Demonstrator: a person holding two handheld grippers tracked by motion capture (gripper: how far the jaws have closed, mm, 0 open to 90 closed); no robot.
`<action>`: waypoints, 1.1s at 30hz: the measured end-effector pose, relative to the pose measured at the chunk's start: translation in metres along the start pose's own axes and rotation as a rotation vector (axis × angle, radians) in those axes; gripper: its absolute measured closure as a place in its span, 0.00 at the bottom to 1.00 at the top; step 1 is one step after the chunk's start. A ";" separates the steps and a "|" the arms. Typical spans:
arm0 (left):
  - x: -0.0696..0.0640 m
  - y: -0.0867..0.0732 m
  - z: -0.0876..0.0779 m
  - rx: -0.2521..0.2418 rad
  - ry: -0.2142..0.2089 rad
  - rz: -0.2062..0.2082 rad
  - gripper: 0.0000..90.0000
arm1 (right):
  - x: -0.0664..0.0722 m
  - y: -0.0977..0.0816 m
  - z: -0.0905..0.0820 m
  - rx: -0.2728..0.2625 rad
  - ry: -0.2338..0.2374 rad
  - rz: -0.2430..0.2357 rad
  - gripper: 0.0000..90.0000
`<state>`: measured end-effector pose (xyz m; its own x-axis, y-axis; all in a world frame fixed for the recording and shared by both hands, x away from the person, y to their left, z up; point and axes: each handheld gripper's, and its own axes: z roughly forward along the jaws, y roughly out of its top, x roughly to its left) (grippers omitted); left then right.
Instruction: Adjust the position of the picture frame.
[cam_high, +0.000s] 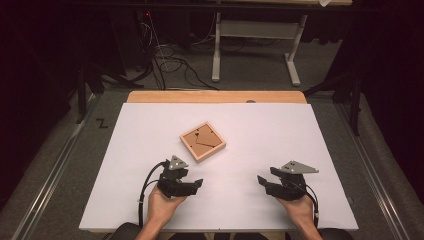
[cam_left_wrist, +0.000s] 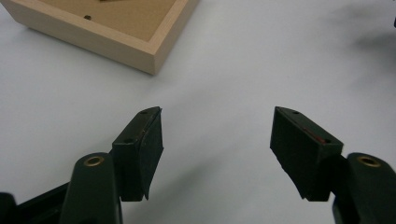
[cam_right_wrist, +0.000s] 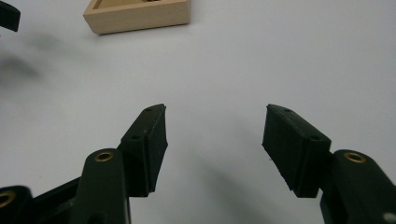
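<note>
A shallow square wooden tray (cam_high: 202, 141) lies on the white board near its middle, turned like a diamond, with a brown inset cut by thin lines and small holes. My left gripper (cam_high: 199, 184) rests low at the near left, its jaws wide apart and pointing right, nothing between them. My right gripper (cam_high: 261, 180) sits at the near right, pointing left, jaws also wide apart and empty. The tray's corner (cam_left_wrist: 154, 51) lies beyond the left gripper (cam_left_wrist: 217, 135). Farther off, the tray (cam_right_wrist: 140, 16) lies ahead of the right gripper (cam_right_wrist: 215, 133).
The white board (cam_high: 300, 130) lies on a wooden table whose far edge (cam_high: 215, 96) shows. Beyond stand a white table frame (cam_high: 255, 45) and loose cables (cam_high: 170, 62) on the grey floor. A dark tip of the other gripper (cam_right_wrist: 8, 15) sits at the right gripper view's top left.
</note>
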<state>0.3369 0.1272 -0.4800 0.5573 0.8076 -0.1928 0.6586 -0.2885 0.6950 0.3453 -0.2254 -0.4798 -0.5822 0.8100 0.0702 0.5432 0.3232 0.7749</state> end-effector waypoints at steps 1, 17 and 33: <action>0.000 0.000 0.000 0.001 0.000 -0.001 0.38 | 0.000 0.000 0.000 -0.002 0.001 -0.001 0.45; -0.002 0.009 -0.006 -0.018 0.029 0.000 0.35 | 0.005 -0.001 0.000 0.011 -0.012 -0.026 0.46; 0.022 0.024 -0.003 -0.031 0.054 -0.106 0.40 | 0.009 -0.001 -0.002 -0.004 -0.037 -0.069 0.47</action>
<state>0.3639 0.1400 -0.4652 0.4565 0.8595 -0.2298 0.6961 -0.1842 0.6939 0.3383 -0.2192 -0.4792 -0.5957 0.8032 -0.0064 0.5003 0.3772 0.7794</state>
